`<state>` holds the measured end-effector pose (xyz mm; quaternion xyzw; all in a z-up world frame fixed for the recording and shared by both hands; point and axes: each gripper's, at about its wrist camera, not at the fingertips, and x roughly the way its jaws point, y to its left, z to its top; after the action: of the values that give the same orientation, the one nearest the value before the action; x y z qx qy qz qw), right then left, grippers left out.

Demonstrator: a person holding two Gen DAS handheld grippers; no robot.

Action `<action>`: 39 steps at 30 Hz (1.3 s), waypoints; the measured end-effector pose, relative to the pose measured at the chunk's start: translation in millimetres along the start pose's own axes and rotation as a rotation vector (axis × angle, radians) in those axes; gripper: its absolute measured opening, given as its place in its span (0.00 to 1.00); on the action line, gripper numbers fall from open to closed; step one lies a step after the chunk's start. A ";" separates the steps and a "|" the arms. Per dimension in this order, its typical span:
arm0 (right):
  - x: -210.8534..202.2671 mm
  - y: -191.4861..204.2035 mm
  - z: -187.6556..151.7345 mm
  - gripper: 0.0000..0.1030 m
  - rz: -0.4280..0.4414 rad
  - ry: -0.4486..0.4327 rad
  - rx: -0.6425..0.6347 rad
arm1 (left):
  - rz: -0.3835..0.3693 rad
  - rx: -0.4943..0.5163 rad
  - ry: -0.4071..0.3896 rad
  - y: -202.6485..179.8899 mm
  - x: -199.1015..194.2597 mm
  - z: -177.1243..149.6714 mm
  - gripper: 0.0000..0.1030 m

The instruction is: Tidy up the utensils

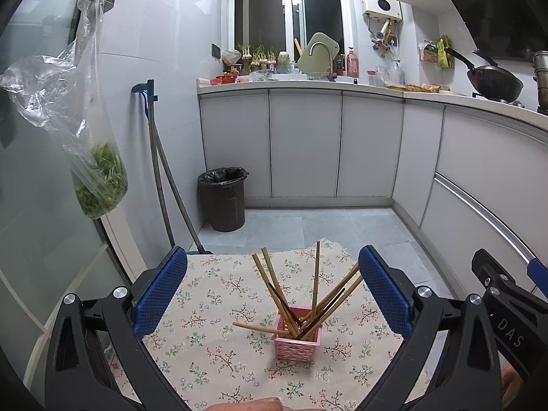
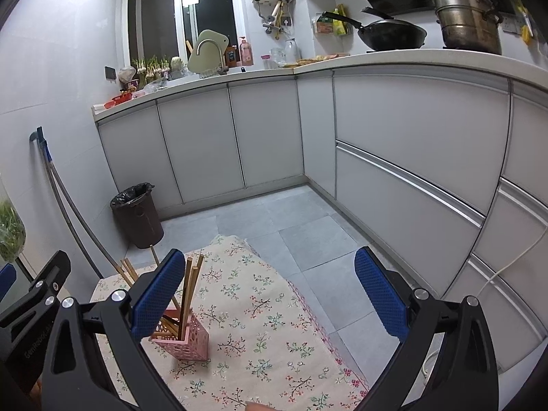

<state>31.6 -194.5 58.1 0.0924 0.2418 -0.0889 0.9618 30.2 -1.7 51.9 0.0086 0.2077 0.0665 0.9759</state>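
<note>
Underfoot, grey floor tiles (image 1: 342,226) run to white cabinets (image 1: 304,144) at the far side, with a dark bin (image 1: 224,202) at the far left. Nearer, a floral tablecloth (image 1: 212,349) covers the work surface. On it stands a pink lattice holder (image 1: 297,344), wooden chopsticks (image 1: 274,284) fanning out of it, one jutting out low to the left. The left gripper (image 1: 274,294) is spread wide around it, holding nothing; the right gripper (image 2: 270,294), also wide apart, has the holder beside its left finger.
</note>
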 end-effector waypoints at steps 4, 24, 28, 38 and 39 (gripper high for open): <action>1.0 0.5 0.2 0.94 0.001 0.002 0.000 | 0.002 0.002 0.001 0.0 0.1 0.5 0.93; 2.9 0.8 -1.7 0.94 0.007 0.016 0.002 | 0.015 0.006 0.008 -0.7 1.4 -1.0 0.93; 3.1 1.1 -1.8 0.94 0.007 0.017 0.001 | 0.018 0.006 0.009 1.2 2.2 -1.5 0.93; 5.8 -0.1 -3.8 0.94 0.009 0.024 0.003 | 0.026 0.006 0.012 3.8 4.0 -2.3 0.93; 5.9 -0.3 -4.0 0.94 0.009 0.024 0.003 | 0.027 0.005 0.012 4.1 4.2 -2.5 0.93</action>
<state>34.8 -194.6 51.7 0.0959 0.2527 -0.0836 0.9591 32.4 2.9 48.1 0.0133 0.2138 0.0794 0.9735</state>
